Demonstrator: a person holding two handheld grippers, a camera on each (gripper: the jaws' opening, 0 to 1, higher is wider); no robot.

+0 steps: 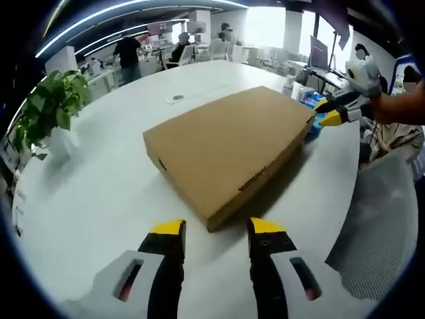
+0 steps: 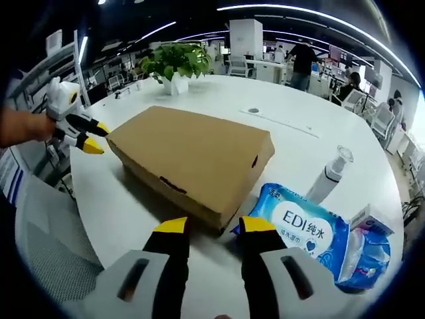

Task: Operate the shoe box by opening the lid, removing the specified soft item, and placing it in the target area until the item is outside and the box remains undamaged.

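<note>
flat brown cardboard shoe box (image 1: 229,154), lid closed, lying on the round white table (image 1: 99,199) between the left gripper (image 1: 216,231) and right gripper (image 2: 206,229), both with yellow-tipped fingers apart and holding nothing. soft item presumably inside, unseen. likely risks: lid creased or torn by uneven prying at opposite corners; box sliding into the blue wet-wipes pack (image 2: 302,232) just beside it.

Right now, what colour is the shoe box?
Plain brown cardboard shoe box, clearest in the right gripper view.
</note>
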